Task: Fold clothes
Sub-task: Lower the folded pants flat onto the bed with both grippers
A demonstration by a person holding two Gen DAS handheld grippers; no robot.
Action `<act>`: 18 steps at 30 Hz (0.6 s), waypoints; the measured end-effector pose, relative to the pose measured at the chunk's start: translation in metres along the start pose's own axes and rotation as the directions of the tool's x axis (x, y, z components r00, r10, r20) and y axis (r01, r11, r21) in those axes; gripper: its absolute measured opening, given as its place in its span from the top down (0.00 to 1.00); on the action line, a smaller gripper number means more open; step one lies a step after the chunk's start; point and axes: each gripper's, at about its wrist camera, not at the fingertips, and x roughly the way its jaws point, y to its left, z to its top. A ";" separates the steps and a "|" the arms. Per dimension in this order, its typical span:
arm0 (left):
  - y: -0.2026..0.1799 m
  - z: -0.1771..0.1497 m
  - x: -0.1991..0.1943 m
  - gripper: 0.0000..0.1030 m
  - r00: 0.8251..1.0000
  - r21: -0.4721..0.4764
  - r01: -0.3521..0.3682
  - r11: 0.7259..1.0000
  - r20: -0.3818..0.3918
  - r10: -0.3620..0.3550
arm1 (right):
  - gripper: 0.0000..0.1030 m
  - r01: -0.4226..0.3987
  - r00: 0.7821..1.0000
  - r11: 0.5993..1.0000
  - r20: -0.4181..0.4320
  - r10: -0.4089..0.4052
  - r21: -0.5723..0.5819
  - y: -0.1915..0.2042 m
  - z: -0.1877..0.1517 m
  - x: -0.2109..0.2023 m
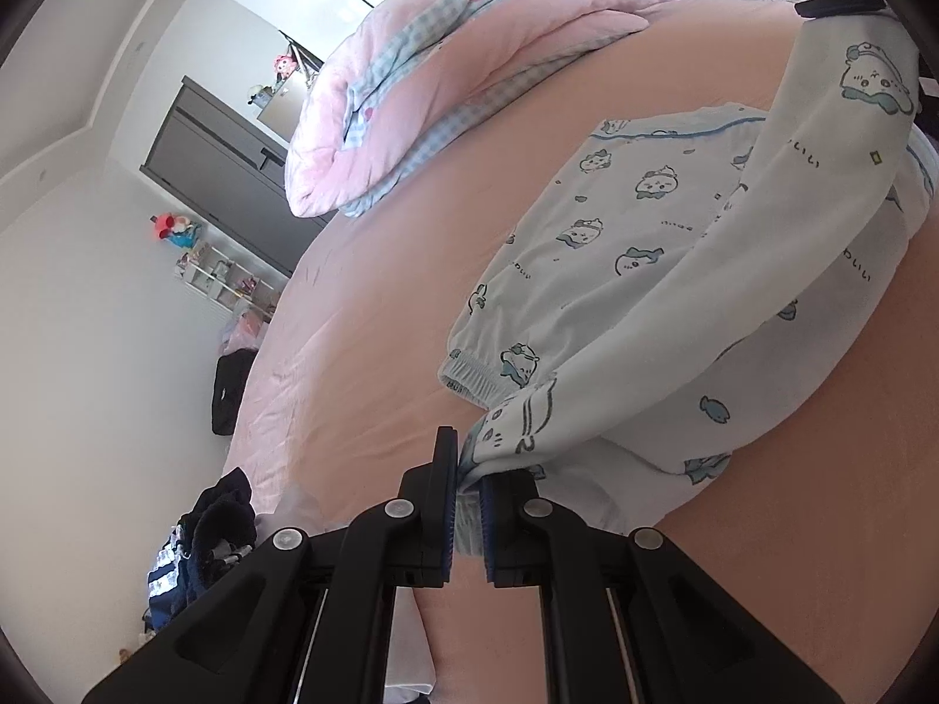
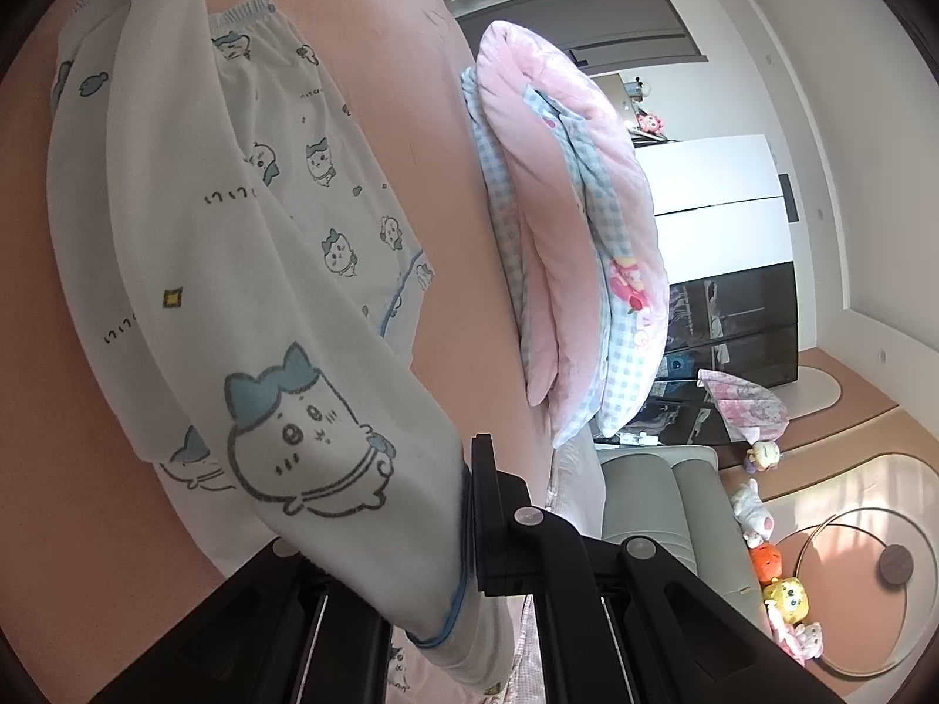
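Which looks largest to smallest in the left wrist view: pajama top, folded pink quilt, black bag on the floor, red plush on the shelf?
1. Pajama top, though nearness to the camera inflates it.
2. Folded pink quilt.
3. Black bag.
4. Red plush.
The left gripper grips the top's edge.

Each wrist camera looks close along its own fingers, facing across the pink bed (image 1: 375,305); both views share the pyjama garment (image 1: 645,223) and folded quilt (image 2: 563,223) beyond
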 end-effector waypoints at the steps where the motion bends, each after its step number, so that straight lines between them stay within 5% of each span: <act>1: 0.002 0.002 0.002 0.94 1.000 -0.009 0.002 1.000 -0.005 -0.002 | 0.99 0.000 1.000 1.000 0.001 0.000 0.000 -0.002 0.003 0.003; 18: 0.036 0.041 0.046 0.94 0.992 -0.153 0.104 0.983 -0.058 -0.114 | 0.99 -0.096 0.993 0.977 -0.047 0.106 0.189 -0.047 0.037 0.054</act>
